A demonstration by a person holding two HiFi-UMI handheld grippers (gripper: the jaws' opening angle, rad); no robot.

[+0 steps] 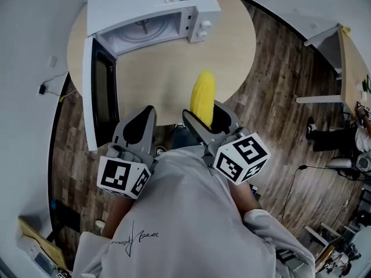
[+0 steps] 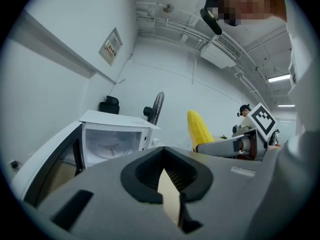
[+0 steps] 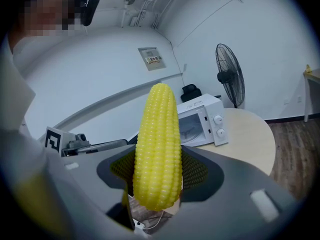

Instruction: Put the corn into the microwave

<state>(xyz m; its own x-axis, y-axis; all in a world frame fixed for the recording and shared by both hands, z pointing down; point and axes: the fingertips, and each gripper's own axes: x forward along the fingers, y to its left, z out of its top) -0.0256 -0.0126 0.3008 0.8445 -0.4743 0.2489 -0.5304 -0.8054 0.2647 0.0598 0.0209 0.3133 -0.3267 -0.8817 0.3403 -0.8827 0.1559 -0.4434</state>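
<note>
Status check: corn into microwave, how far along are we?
Done: the microwave has its door open, and the corn is off the table, gripped in the right claw. In hand: the corn hangs above the table's near edge, short of the microwave. The left claw is shut and empty. Left: get the corn into the cavity and let go.

It looked like a lab or office workroom: bare white walls [image 2: 60, 84], exposed ceiling pipes [image 2: 170, 32], a black pedestal fan [image 3: 229, 76], a dark wood-plank floor [image 1: 278, 86], and a round pale wooden table [image 1: 232, 51] bearing a white microwave [image 1: 156, 10].
</note>
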